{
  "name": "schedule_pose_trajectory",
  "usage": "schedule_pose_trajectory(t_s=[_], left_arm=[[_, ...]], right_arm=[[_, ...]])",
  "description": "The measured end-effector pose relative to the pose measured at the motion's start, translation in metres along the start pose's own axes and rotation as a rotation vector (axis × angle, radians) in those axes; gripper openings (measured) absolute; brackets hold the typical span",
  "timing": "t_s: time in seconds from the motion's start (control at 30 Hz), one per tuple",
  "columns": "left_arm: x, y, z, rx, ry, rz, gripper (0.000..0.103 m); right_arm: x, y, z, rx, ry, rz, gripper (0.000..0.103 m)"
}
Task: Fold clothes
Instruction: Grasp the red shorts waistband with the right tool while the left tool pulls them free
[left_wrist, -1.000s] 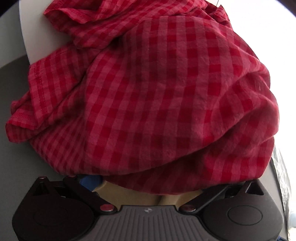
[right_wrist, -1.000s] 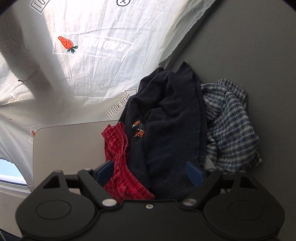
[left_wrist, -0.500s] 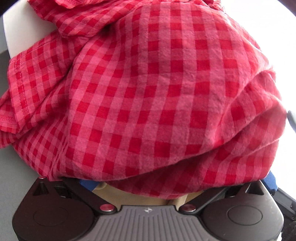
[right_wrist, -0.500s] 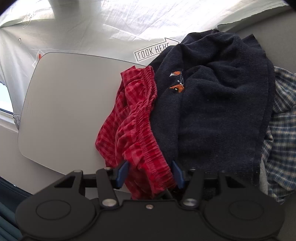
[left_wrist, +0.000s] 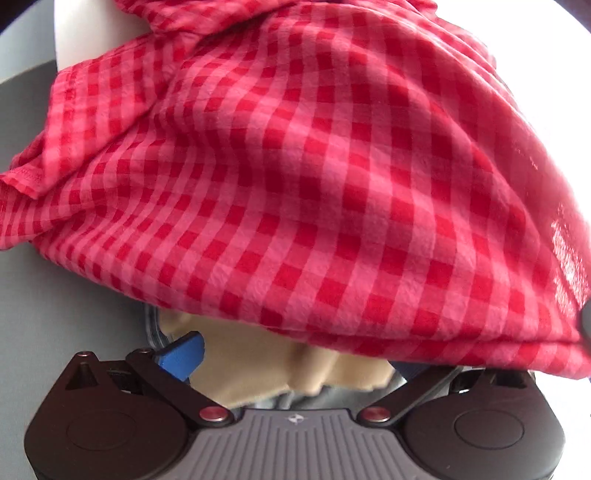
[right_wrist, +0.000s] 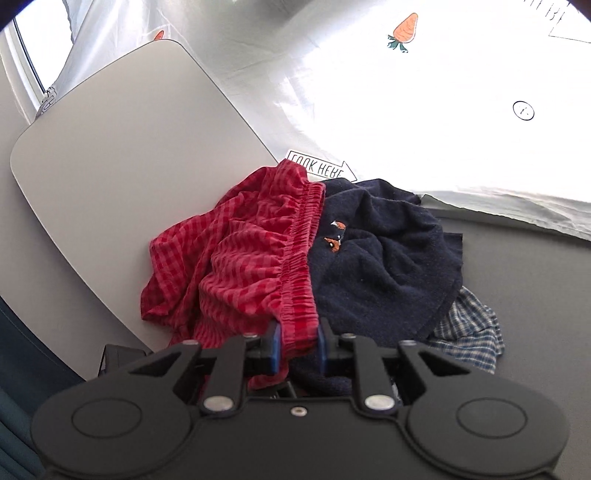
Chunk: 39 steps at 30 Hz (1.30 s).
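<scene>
The right gripper (right_wrist: 297, 345) has just closed its jaws on the red shorts (right_wrist: 236, 273), freeing them for folding; left gripper (left_wrist: 295, 354) jaws spread.

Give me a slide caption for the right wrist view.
Right tool pinching the red checked shorts by the waistband, beside a navy sweater.

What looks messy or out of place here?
The clothes are heaped, none folded. The red shorts lie crumpled half on the white board, their waistband pinched in the right gripper. A navy top is bunched over a blue plaid garment. Nothing looks torn or spilled.
</scene>
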<state>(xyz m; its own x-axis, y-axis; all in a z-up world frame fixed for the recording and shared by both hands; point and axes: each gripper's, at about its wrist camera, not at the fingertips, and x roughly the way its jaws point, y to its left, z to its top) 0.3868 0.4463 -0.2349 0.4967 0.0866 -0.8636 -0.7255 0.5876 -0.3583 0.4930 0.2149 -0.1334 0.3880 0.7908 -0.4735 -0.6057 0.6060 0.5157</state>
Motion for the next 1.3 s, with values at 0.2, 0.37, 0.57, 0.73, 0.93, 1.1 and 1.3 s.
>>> schedule_pose_trajectory(t_s=[0.2, 0.37, 0.57, 0.73, 0.93, 1.1, 1.3], left_arm=[[-0.024, -0.015, -0.08, 0.107, 0.11, -0.061, 0.103], [-0.049, -0.019, -0.16, 0.174, 0.173, -0.1, 0.103], [-0.087, -0.032, -0.249, 0.246, 0.195, -0.137, 0.103], [-0.102, -0.1, -0.334, 0.346, 0.186, -0.166, 0.103], [-0.123, -0.151, -0.385, 0.421, 0.202, -0.178, 0.103], [-0.114, -0.182, -0.406, 0.483, 0.252, -0.151, 0.103], [-0.112, -0.226, -0.412, 0.561, 0.22, -0.183, 0.103]], right_arm=[[-0.084, -0.049, -0.025, 0.013, -0.043, -0.169, 0.019], [-0.174, -0.118, -0.078, 0.089, -0.018, -0.368, 0.019], [-0.328, -0.209, -0.176, 0.237, 0.028, -0.753, 0.019], [-0.466, -0.263, -0.256, 0.417, -0.056, -1.045, 0.019], [-0.557, -0.305, -0.31, 0.593, -0.126, -1.195, 0.023], [-0.577, -0.302, -0.329, 0.721, -0.158, -1.085, 0.041], [-0.575, -0.316, -0.352, 0.94, -0.173, -0.926, 0.045]])
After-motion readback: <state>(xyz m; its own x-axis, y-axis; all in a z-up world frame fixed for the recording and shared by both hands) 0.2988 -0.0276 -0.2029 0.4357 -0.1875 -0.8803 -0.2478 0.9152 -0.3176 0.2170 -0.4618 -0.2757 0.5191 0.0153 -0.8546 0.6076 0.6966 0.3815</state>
